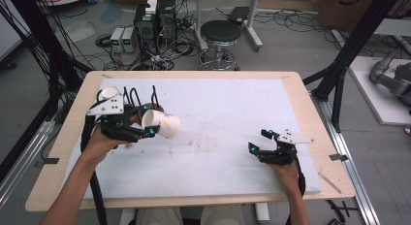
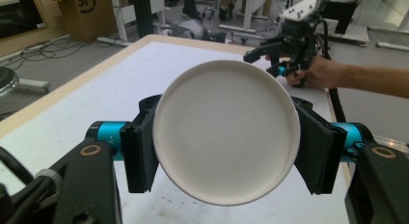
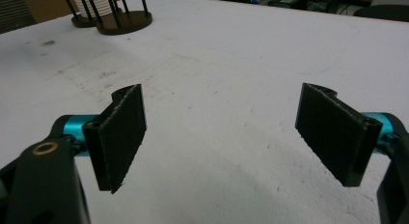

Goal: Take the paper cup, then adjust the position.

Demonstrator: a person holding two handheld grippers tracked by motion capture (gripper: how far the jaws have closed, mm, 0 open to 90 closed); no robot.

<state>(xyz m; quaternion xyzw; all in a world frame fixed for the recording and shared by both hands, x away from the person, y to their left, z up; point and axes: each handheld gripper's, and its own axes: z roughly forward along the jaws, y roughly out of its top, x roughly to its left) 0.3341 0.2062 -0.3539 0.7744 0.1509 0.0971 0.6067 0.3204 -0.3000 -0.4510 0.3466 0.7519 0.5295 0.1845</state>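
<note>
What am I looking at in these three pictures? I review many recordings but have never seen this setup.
There is no robot: a person at a table holds a handheld two-jaw gripper in each hand. The wide picture comes from a fixed camera above, looking down on the white table top. The other two come from small cameras riding on each gripper, looking along its black jaws.

The left gripper is shut on a white paper cup, held on its side; its own camera looks straight at the cup's round bottom. The right gripper rests near the table's right side, jaws open with nothing between them.

At the far left stand black wire racks; one holds stacked white cups.
</note>
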